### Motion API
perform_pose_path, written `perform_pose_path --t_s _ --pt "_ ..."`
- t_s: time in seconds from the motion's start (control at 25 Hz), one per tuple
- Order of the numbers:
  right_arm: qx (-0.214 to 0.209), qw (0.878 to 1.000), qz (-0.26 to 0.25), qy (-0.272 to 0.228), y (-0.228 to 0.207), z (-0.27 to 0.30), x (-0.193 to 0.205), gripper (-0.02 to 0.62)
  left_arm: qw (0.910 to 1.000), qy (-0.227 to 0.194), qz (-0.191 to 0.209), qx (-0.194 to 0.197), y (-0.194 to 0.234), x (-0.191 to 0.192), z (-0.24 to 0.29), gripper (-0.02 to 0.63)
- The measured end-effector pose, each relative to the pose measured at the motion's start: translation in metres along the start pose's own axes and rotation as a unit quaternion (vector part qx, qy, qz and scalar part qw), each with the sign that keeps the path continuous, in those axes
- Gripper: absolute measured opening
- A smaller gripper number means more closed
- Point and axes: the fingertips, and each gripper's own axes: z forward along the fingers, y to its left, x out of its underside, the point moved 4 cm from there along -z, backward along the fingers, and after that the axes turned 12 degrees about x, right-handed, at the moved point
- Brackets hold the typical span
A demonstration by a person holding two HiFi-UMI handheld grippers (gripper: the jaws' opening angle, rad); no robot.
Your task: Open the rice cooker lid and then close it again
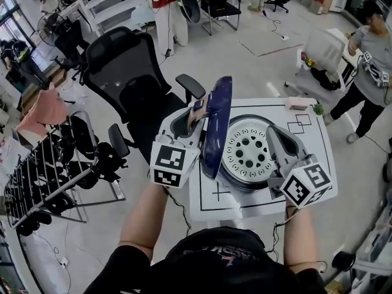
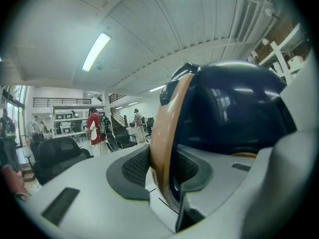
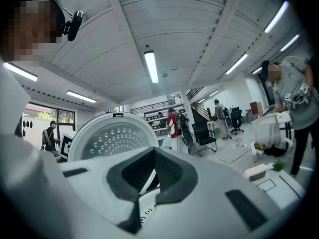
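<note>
The rice cooker (image 1: 254, 179) stands on a white table (image 1: 214, 204). Its dark blue lid (image 1: 217, 124) is raised almost upright, and the silver perforated inner plate (image 1: 248, 149) faces right. My left gripper (image 1: 199, 112) is at the lid's left, shut on its edge. In the left gripper view the lid's tan rim (image 2: 162, 133) sits clamped between the black pads (image 2: 134, 168) of the left gripper (image 2: 164, 168). My right gripper (image 1: 272, 133) hovers at the cooker's right side, shut and empty. The right gripper view shows the right gripper (image 3: 149, 183) with pads together and the inner plate (image 3: 112, 138) just beyond.
A black office chair (image 1: 128, 72) stands close behind the table's left corner. A rack of dark objects (image 1: 55, 170) fills the floor at the left. A small pink box (image 1: 297, 106) lies at the table's far edge. A person (image 1: 367, 60) stands at the far right.
</note>
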Motion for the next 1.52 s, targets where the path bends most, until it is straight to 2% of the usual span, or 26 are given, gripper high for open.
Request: perform_pose_path --t_s 0.4,0.6,0.84,0.96,1.12,1.28,1.52 --pt "0.022 1.0 0.002 -0.016 -0.016 -0.025 -0.009 0.002 0.9955 0.035 0.088 0.004 -0.039 -0.019 0.026 0.119" --pt "0.026 0.999 -0.002 -0.02 -0.031 -0.037 -0.016 0.002 0.9882 0.063 0.139 0.012 -0.067 -0.025 0.045 0.126" --pt "0.02 0.999 -0.005 -0.025 -0.055 -0.042 -0.026 0.002 0.9786 0.093 0.182 0.022 -0.095 -0.026 0.064 0.135" --pt "0.01 1.0 -0.014 -0.022 -0.062 -0.041 -0.029 0.002 0.9732 0.111 0.2 0.024 -0.105 -0.024 0.071 0.138" --pt "-0.016 0.998 -0.053 -0.007 -0.069 -0.038 -0.034 0.002 0.9645 0.132 0.226 0.03 -0.119 -0.022 0.082 0.143" --pt "-0.059 0.994 -0.094 0.025 -0.066 -0.029 -0.029 0.002 0.9546 0.156 0.252 0.035 -0.131 -0.018 0.093 0.144" --pt "-0.086 0.987 -0.127 0.049 -0.065 -0.017 -0.017 0.002 0.9428 0.179 0.278 0.039 -0.145 -0.011 0.104 0.147"
